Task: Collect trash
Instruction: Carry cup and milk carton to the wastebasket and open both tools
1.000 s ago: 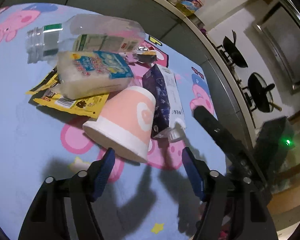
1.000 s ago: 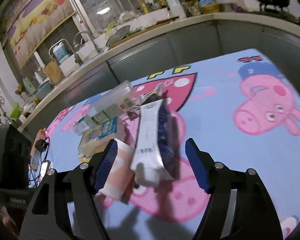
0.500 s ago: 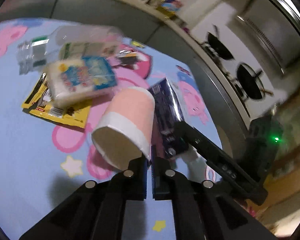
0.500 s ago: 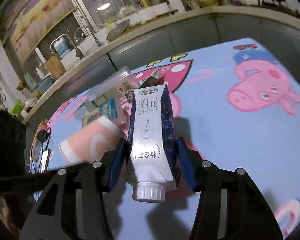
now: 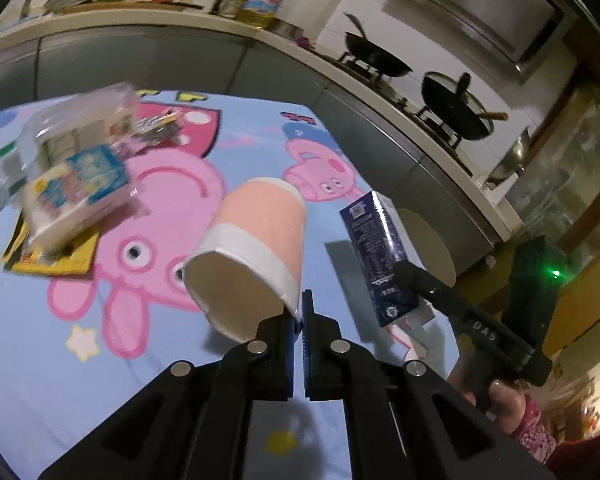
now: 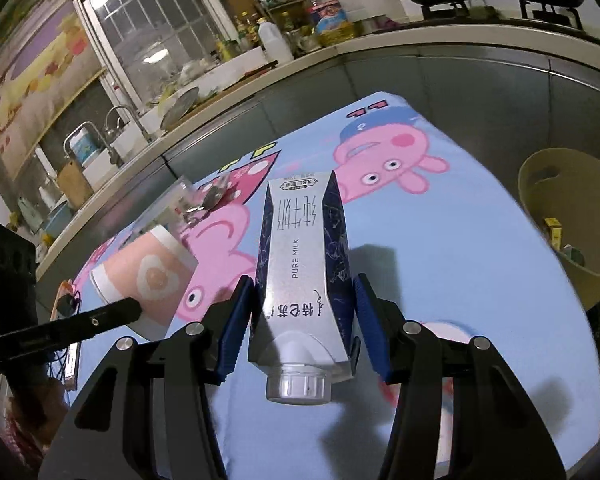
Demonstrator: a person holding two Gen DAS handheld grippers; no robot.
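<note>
Left gripper (image 5: 301, 316): clamped on the rim wall of the pink paper cup (image 5: 256, 240), one pad inside the mouth and one outside; the cup is lifted clear of the cartoon-print tablecloth (image 5: 236, 128).
Cup axis: lies roughly along the gripper's pointing line, mouth toward the camera, closed base away and slightly up.
Right gripper (image 6: 302, 320): gripping the dark blue milk carton (image 6: 300, 256) by its two narrow side faces, low on the body near the cap; the carton hangs above the cloth.
Carton axis: long axis runs forward along the fingers, screw cap toward the camera, flat bottom pointing away.
Bin: a beige trash bin (image 6: 568, 220) stands beyond the right edge of the table, open mouth tipped toward the table, a few scraps already inside.
Deciding relation: the bin lies to the right of and ahead of the carton, so the right hand is clearly nearer; the left hand with the cup is on the far side of it.
Likely order: carton goes in first, cup after.
Left behind: a clear plastic bottle (image 5: 72, 120), a tissue pack (image 5: 76, 192) and a yellow wrapper (image 5: 52, 264) lie together on the cloth, well apart from the bin.
</note>
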